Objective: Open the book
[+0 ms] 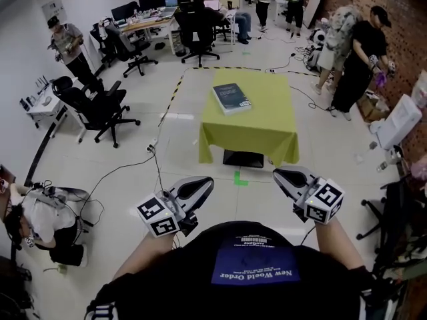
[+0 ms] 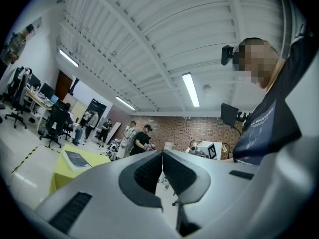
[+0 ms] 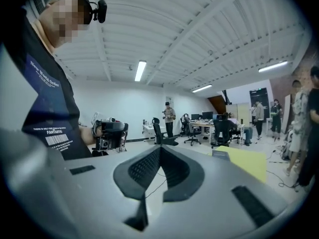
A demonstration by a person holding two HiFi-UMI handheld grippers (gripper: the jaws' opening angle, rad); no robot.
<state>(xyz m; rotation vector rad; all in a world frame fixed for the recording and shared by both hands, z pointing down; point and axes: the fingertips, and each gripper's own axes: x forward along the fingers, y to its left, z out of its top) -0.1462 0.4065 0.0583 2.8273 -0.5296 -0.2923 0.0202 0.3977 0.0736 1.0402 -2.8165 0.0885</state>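
Upper centre of the head view, the book lies shut and flat on the upper left part of a table draped in yellow-green cloth. It looks stiff and fairly thick, probably heavy enough to stay put while its cover is lifted. The likely hold is the cover's free edge, a thin lip that calls for a jaw tip slid under it. Which side bears the spine is too small to tell, and the cloth hides the table's legs. Low in the frame, well apart from the table, the left gripper and right gripper both have their jaws pressed together, with nothing between them.
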